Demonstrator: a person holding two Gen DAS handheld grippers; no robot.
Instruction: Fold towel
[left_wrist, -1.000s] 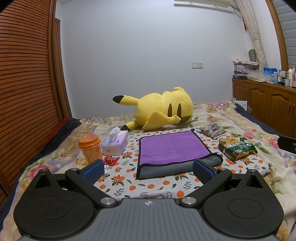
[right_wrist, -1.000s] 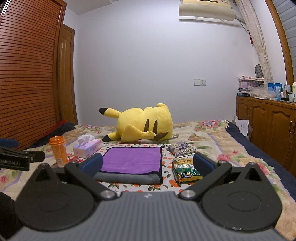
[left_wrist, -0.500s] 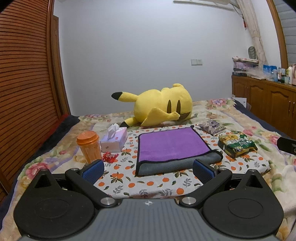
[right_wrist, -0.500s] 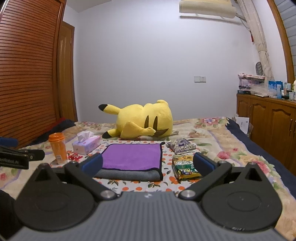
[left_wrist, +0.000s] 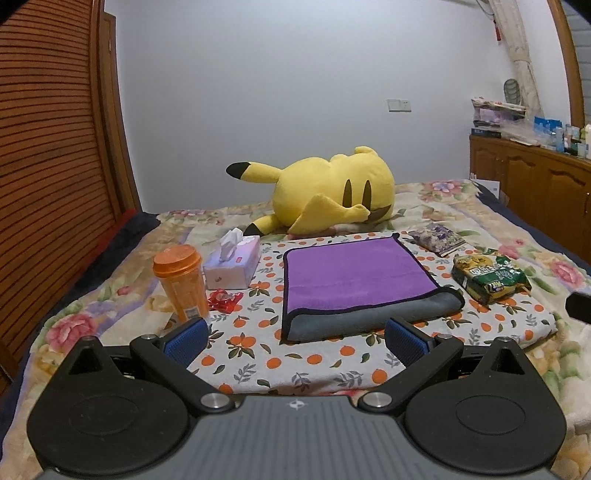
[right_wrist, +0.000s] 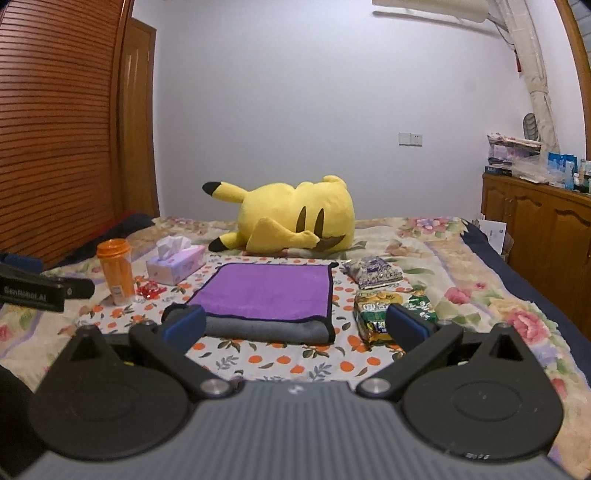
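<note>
A purple towel (left_wrist: 351, 275) with a grey underside lies folded on the orange-print cloth (left_wrist: 314, 362) on the bed, its grey fold at the near edge. It also shows in the right wrist view (right_wrist: 266, 291). My left gripper (left_wrist: 295, 339) is open and empty, just short of the towel's near edge. My right gripper (right_wrist: 295, 325) is open and empty, its left fingertip in front of the towel's near left corner. The left gripper's body shows in the right wrist view (right_wrist: 40, 291) at the far left.
A yellow plush toy (left_wrist: 332, 199) lies behind the towel. An orange cup (left_wrist: 181, 282), a tissue box (left_wrist: 232, 266) and a red wrapper (left_wrist: 223, 300) are to its left. A green snack bag (left_wrist: 487, 277) and a purple packet (left_wrist: 437, 238) are to its right. Wooden cabinets (right_wrist: 546, 229) stand at right.
Both grippers have shifted slightly back and lower toward the towel's near edge. Both stay open and empty. The towel has not moved.
</note>
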